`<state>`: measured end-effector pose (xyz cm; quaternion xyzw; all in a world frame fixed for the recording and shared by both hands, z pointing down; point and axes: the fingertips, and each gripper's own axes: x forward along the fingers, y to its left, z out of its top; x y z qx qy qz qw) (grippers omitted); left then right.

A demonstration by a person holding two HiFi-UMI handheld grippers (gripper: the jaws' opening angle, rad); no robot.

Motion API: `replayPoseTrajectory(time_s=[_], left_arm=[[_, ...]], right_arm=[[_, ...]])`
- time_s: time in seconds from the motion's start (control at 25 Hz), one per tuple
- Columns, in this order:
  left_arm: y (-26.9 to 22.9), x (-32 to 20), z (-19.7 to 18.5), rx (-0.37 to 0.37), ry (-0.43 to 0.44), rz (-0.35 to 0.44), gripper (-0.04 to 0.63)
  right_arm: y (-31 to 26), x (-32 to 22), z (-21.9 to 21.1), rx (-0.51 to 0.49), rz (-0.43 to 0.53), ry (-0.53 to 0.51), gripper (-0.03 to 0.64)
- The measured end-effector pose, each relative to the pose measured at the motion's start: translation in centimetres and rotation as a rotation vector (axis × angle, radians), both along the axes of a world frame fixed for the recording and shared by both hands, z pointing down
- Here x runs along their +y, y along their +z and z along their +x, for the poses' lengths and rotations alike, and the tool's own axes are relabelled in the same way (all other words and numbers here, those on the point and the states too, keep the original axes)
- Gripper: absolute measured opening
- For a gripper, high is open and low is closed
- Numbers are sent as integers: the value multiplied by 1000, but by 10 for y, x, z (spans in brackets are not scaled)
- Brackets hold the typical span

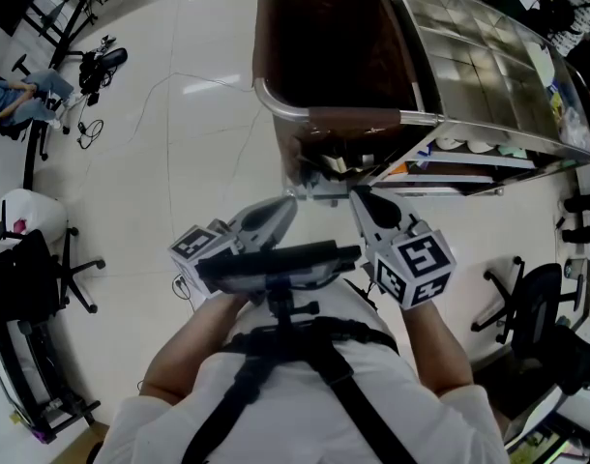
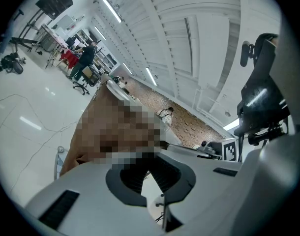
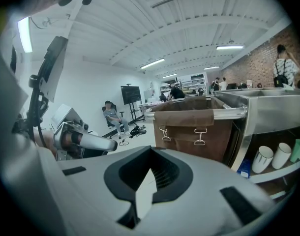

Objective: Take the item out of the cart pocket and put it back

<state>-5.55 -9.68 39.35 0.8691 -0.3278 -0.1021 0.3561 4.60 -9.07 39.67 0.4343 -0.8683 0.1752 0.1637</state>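
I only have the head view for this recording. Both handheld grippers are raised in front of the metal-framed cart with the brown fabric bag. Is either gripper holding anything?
Observer: No. The right gripper view shows the right gripper with its jaws together and nothing between them.
Operator: And the left one?
Observer: The left gripper view shows the left gripper with its jaws closed as well, and empty.
Operator: From above I barely see the front of the bag. Is anything on it?
Observer: Yes. In the right gripper view, the brown fabric bag has two small metal clips hanging side by side on its front face, under the folded top edge.
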Motion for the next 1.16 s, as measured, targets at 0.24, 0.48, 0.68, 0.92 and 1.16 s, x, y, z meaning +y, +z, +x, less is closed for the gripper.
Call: replayPoseTrajectory(time_s=[0.24, 0.48, 0.68, 0.92, 1.16], left_arm=[[3, 2, 0, -5, 2, -8, -8], [1, 2, -2, 1, -10, 0, -8], [2, 3, -2, -4, 1, 1, -8], [1, 4, 0, 2, -8, -1, -8], [1, 8, -4, -4, -17, -6, -8]], right_arm=[[1, 2, -1, 6, 3, -3, -3], [1, 2, -1, 4, 9, 3, -3], [2, 3, -2, 1, 3, 5, -3], [3, 6, 1, 0, 6, 13, -3], [4, 11, -1, -9, 0, 6, -3]])
